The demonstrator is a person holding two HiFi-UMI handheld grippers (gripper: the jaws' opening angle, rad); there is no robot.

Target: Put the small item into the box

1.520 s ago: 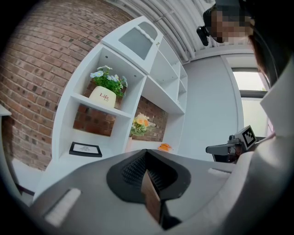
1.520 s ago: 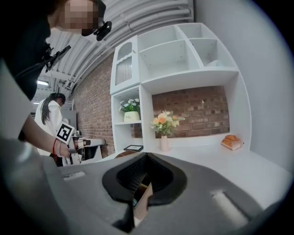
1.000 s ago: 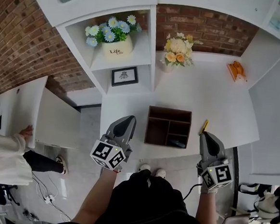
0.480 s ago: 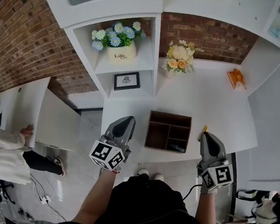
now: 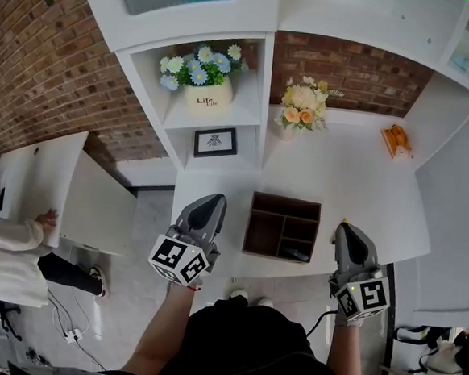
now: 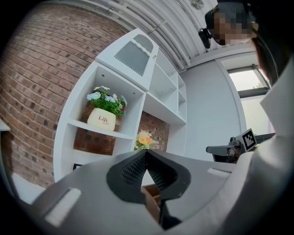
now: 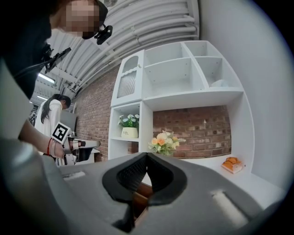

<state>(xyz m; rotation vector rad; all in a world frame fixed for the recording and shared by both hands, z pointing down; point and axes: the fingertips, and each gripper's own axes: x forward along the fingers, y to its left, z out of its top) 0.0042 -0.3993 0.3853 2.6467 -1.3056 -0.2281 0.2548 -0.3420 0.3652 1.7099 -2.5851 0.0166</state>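
Note:
A dark brown wooden box [image 5: 282, 227] with several compartments stands near the front edge of the white counter [image 5: 357, 176]. A small dark item [image 5: 296, 254] lies in its near right compartment. My left gripper [image 5: 214, 197] hovers just left of the box, jaws closed together and empty; in the left gripper view [image 6: 146, 151] a corner of the box [image 6: 151, 195] shows below the tips. My right gripper [image 5: 343, 226] is just right of the box, also shut and empty, and shows in the right gripper view [image 7: 147, 155]. A sliver of a yellow thing [image 5: 344, 221] peeks out at its tip.
A white pot of blue flowers [image 5: 203, 99] and a framed picture [image 5: 215, 141] sit in the shelf unit behind the box. A bouquet [image 5: 300, 107] and an orange object [image 5: 396, 140] stand at the counter's back. A person [image 5: 3, 253] stands by a white table at left.
The head view has shifted, so shelves and counter sit a little lower in the picture. The yellow thing is now almost hidden behind the right gripper's tip. Both grippers remain shut.

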